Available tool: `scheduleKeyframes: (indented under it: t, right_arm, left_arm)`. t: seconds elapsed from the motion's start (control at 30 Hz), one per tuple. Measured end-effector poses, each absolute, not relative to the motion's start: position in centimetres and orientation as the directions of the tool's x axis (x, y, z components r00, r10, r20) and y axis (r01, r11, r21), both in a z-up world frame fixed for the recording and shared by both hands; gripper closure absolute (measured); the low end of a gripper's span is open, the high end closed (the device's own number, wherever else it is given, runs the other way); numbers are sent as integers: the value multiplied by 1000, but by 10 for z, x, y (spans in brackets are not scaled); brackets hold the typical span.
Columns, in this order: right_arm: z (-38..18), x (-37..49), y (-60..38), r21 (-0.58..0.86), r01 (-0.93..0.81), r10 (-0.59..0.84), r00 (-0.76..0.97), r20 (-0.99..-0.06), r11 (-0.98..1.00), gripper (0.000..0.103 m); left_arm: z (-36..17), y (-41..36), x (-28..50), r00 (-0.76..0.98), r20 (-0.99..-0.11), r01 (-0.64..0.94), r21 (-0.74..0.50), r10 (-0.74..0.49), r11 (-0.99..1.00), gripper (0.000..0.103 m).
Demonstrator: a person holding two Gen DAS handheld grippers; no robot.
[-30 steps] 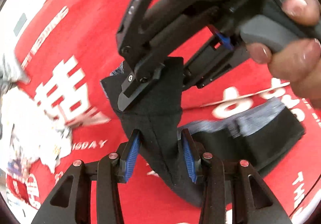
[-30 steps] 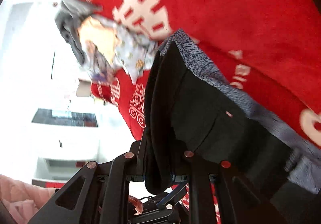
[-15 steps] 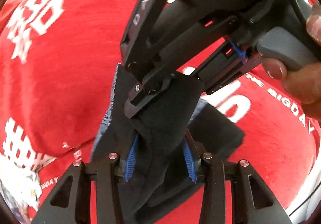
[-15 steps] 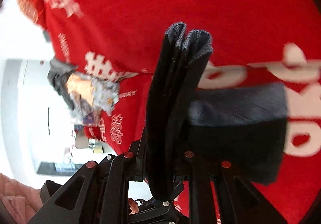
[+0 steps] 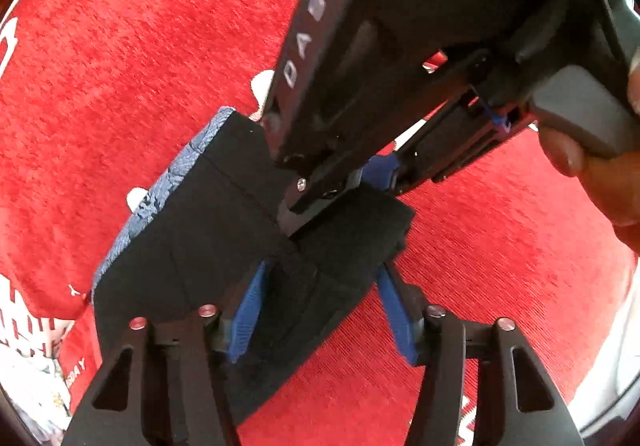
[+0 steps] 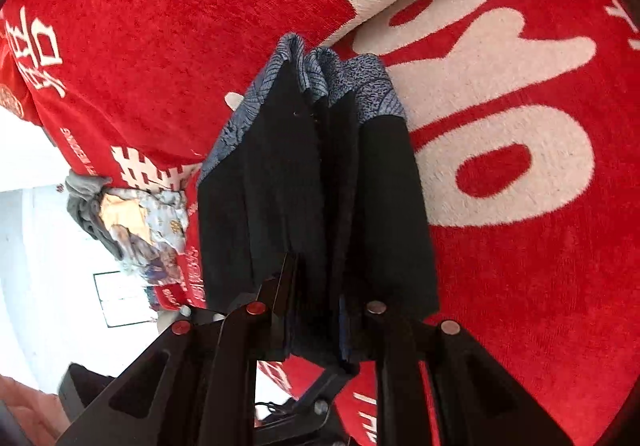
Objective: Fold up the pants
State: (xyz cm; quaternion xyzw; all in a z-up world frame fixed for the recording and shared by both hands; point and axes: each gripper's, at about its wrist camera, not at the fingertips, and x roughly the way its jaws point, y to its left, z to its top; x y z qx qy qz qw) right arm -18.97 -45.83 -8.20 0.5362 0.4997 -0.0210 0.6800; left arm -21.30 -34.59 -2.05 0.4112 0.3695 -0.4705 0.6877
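The black pants (image 5: 208,230) with a blue-grey patterned band are folded into a thick bundle held above the red cloth (image 5: 120,58). My left gripper (image 5: 320,302) is shut on one end of the bundle, blue pads pressing both sides. My right gripper (image 5: 320,206) shows in the left wrist view, clamped on the pants just beyond. In the right wrist view the pants (image 6: 312,182) hang folded in several layers from my right gripper (image 6: 316,330), the patterned band at the far end.
The red cloth (image 6: 520,246) with large white lettering covers the table. A crumpled pile of other clothes (image 6: 132,222) lies at its left edge. A white floor or wall (image 6: 32,246) lies beyond that edge.
Both grippers have carried the folded pants across the red cloth, away from the clothes pile. The hanging part has gathered into a tighter bundle. Both grips have stayed shut.
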Motion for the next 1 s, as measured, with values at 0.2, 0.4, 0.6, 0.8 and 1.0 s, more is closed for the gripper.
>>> scheduleKeyframes:
  t: [0.2,0.4,0.6,0.8,1.0]
  right_arm:
    - [-62,-180,-440,578,580,428,389,-816,575,84]
    - [-55,-193,-452,539,650,368,395,-842,536,62]
    - [-39,-165,-483,616,628,322,528,-786,475,56]
    - [-65,-118,-494,556,622,335,446,-830,551,56]
    - [-70,-110,-482,530,596,360,390,-848,603,92]
  left_arm:
    - [16,-304,-184,241,-905,941,129,-351,313,34]
    - [28,-257,-97,266,-929,828,83,-259,554,34]
    - [2,-219,-9,187,-962,621,-41,-199,783,34]
    - [-19,-216,9,105,-967,581,-129,-231,804,34]
    - [-28,-221,2,68,-968,595,-156,-242,789,31]
